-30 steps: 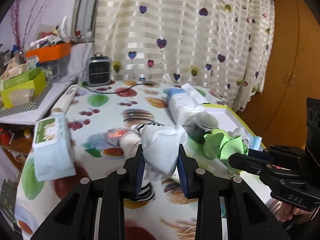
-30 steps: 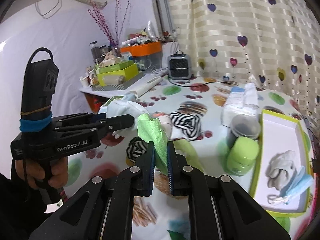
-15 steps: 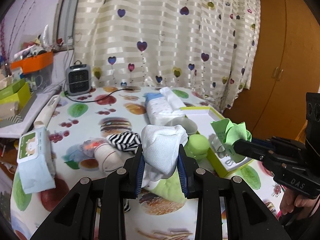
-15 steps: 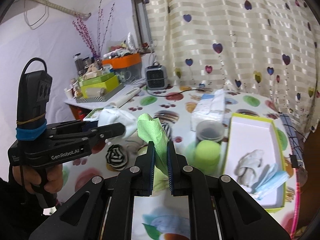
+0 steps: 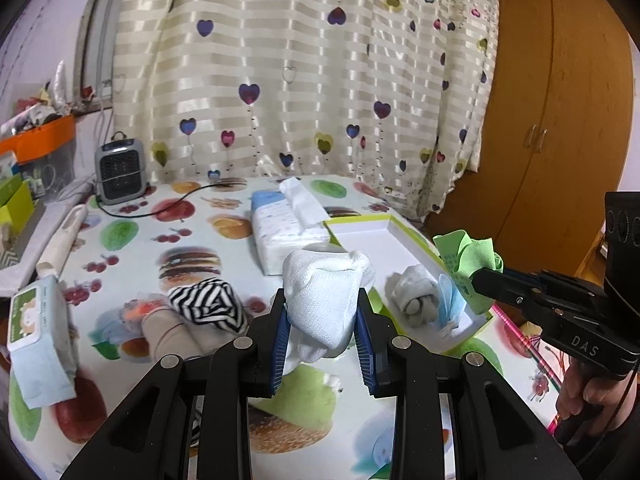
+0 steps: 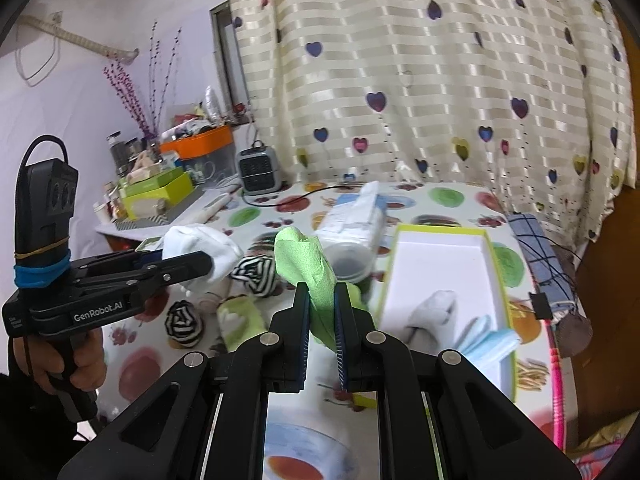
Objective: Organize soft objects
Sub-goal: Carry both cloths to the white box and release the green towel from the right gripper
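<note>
My left gripper (image 5: 322, 320) is shut on a white sock (image 5: 326, 296), held above the table left of the tray; the sock also shows in the right wrist view (image 6: 200, 250). My right gripper (image 6: 322, 312) is shut on a green cloth (image 6: 310, 268), which also shows in the left wrist view (image 5: 466, 258) over the near right corner of the white tray with a green rim (image 5: 372, 236). The tray (image 6: 436, 252) holds a grey-white sock (image 6: 434, 312) and a blue face mask (image 6: 490, 338). Striped socks (image 5: 206, 306) lie on the table.
A tissue pack (image 5: 280, 232) and a lidded jar (image 6: 348, 258) stand left of the tray. A wet-wipes pack (image 5: 38, 344) lies at the left edge. A small heater (image 5: 120, 170) stands at the back. A checked cloth (image 6: 540, 258) hangs off the right edge.
Both grippers have swung right, with the white sock and green cloth still held. The tray now sits closer, and the green cloth is over its near corner.
</note>
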Action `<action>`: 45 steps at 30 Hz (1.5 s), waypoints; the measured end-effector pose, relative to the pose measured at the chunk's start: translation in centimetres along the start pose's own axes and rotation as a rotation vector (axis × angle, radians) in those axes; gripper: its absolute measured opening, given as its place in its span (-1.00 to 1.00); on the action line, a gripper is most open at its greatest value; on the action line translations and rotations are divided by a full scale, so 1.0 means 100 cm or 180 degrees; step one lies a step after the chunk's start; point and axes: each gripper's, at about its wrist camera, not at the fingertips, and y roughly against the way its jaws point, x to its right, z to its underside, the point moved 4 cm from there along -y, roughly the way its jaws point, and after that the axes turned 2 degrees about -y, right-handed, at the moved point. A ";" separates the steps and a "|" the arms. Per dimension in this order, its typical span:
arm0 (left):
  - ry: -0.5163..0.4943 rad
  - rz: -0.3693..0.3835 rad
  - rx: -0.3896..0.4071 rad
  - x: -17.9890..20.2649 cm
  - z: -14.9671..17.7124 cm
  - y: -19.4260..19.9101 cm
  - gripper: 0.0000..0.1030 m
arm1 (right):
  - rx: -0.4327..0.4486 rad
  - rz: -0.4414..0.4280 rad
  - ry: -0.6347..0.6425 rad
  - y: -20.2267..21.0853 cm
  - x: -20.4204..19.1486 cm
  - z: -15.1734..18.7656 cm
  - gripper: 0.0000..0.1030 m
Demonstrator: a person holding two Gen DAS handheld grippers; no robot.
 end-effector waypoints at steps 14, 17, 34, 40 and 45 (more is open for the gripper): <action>-0.0144 0.0226 -0.0061 0.032 -0.007 -0.024 -0.45 | -0.0063 0.0294 -0.0252 -0.001 0.050 0.011 -0.77; -0.0158 0.0263 -0.0083 0.036 -0.006 -0.029 -0.45 | -0.0121 0.0374 -0.0302 -0.005 0.063 0.017 -0.77; -0.0287 0.0444 -0.0212 0.065 -0.009 -0.058 -0.45 | -0.0693 0.0638 -0.0261 -0.045 0.105 0.057 -0.76; -0.0346 0.0537 -0.0269 0.077 -0.009 -0.067 -0.44 | -0.0801 0.0578 -0.0222 -0.045 0.104 0.060 -0.61; -0.0392 0.0609 -0.0308 0.085 -0.008 -0.074 -0.44 | -0.0718 0.0480 -0.0110 -0.034 0.094 0.055 -0.20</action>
